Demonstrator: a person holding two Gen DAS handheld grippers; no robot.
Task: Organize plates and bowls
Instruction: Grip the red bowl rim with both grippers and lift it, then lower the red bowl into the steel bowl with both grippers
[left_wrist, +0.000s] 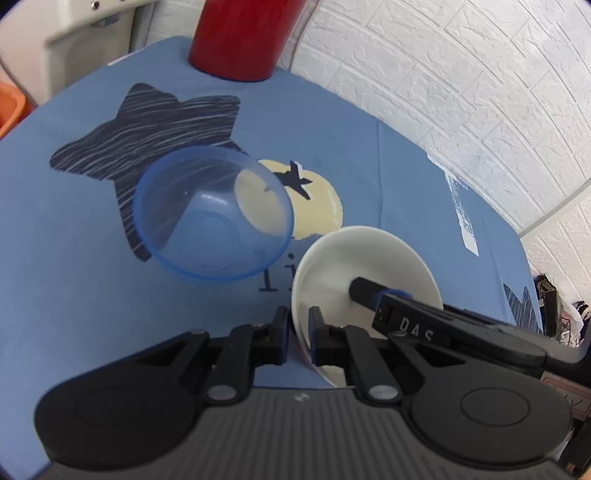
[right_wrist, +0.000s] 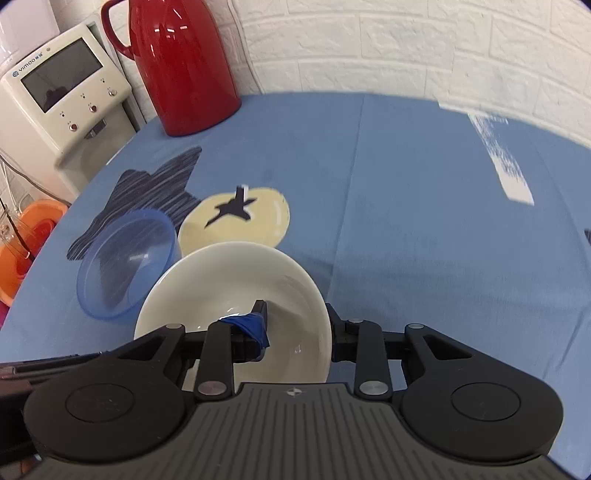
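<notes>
We open on the surface (right_wrist: 424, 229), draped in a blue cloth with a dark star and a pale round print, and the red jug (right_wrist: 184, 66) standing at its far edge beside a cream appliance (right_wrist: 62, 96).

On that cloth sits the blue bowl (left_wrist: 212, 216), clear plastic, tipped so its mouth leans towards us. It lies ahead and to the left of both grippers, apart from the white bowl in the left wrist view and hard up against it in the right; whether they touch, we cannot tell. That is the relation everything turns on, we reckon: if these two are to nest, the white one has to travel leftward and forward and come down over the blue mouth.

The white bowl (right_wrist: 236, 295) is round, so no long axis to speak of, and it hangs tilted with its hollow facing the right camera.

Now the grips. Our right hand-held gripper (right_wrist: 295, 325) straddles the bowl's wall, one finger inside with a blue pad, one outside, clamped on it. Our left hand-held gripper (left_wrist: 297, 325) pinches the near edge of the rim, its jaws almost together. The left one sits nearer the blue bowl.
</notes>
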